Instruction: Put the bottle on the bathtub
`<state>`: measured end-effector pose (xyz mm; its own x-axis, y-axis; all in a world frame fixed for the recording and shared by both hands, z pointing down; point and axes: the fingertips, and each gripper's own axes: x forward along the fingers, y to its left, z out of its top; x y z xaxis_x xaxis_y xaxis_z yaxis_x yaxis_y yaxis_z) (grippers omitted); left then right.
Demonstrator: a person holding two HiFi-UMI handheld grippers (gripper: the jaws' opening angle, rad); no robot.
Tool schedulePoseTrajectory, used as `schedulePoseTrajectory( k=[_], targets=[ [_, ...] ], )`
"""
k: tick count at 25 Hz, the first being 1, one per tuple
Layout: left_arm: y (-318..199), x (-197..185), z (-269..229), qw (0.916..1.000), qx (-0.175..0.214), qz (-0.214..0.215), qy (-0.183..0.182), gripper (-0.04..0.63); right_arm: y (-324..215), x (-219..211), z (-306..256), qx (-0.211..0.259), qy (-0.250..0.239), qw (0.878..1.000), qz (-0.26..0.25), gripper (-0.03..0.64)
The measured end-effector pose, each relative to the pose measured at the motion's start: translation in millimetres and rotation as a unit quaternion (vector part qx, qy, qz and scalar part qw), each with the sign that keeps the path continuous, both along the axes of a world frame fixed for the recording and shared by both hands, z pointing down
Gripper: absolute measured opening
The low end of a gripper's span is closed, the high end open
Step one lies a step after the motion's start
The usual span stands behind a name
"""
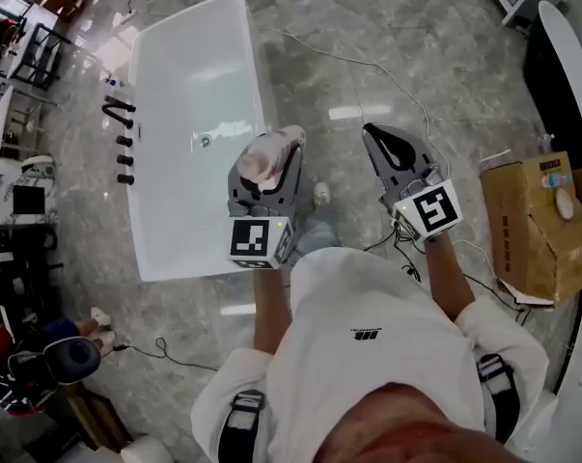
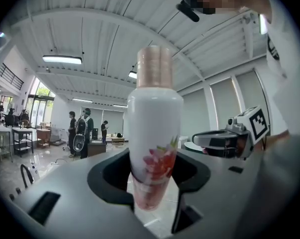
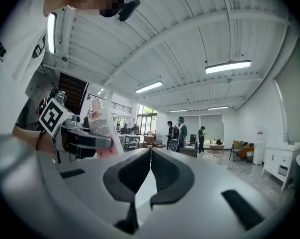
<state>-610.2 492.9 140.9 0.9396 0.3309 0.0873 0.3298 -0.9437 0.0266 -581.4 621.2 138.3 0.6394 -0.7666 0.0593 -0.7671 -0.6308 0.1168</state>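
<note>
A white bottle with a pink cap and a red flower print stands upright between the jaws of my left gripper, which is shut on its lower part. In the left gripper view the bottle fills the middle. It hangs over the floor by the right rim of the white bathtub. My right gripper is held level to the right of the bottle, shut with nothing in it; in the right gripper view its jaws meet in a thin line. That view also shows the bottle at the left.
Black faucet fittings line the bathtub's left rim. A cardboard box stands at the right, and cables run over the marble floor. Another white tub is at the far right. Several people stand far off.
</note>
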Motion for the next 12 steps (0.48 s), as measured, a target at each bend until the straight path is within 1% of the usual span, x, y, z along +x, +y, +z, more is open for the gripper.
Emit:
schedulePoseTrajectory(
  k=[3,7,9,12],
  targets=[
    [-18,59,1,0.9999,0.01,0.01,0.006,0.222,-23,63,3,-0.009,-0.008,1.0,-0.005,-0.005],
    [-48,128,-5,0.9994,0.025,0.017,0.015,0.222,-62,133,5,-0.018,-0.013,1.0,-0.018,-0.005],
    [-62,158,-6,0.9994,0.025,0.016,0.018,0.222,-79,163,8,-0.02,-0.016,0.999,-0.023,-0.005],
    [-84,193,-4,0.9996,0.019,0.016,0.016,0.222,-101,195,16,-0.025,-0.026,0.999,-0.024,-0.005]
  ],
)
